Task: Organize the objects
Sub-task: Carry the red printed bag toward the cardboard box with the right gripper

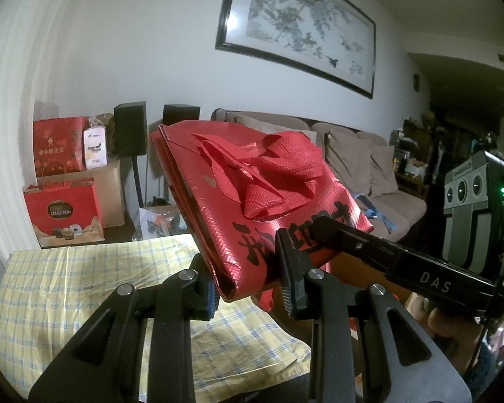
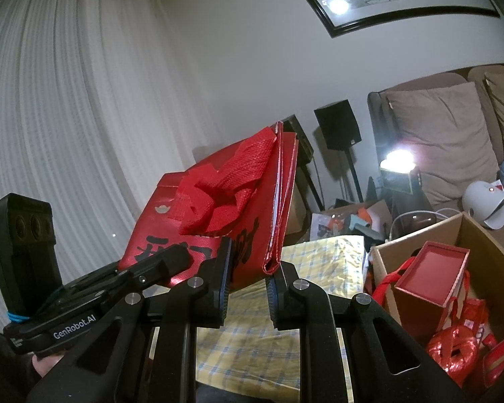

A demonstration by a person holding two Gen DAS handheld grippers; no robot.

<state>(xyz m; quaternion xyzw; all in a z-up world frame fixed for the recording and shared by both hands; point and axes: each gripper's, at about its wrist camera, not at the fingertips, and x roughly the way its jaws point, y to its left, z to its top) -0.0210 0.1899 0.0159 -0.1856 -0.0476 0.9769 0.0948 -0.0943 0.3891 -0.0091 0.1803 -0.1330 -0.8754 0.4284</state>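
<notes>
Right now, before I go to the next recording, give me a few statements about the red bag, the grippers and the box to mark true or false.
1. Both grippers hold the folded red bag. True: left gripper, right gripper.
2. The bag lies flat on the checked cloth. False: it is held up above it.
3. The bag's handles are bunched on top of it. True.
4. The cardboard box is empty. False: red items lie inside.
</notes>
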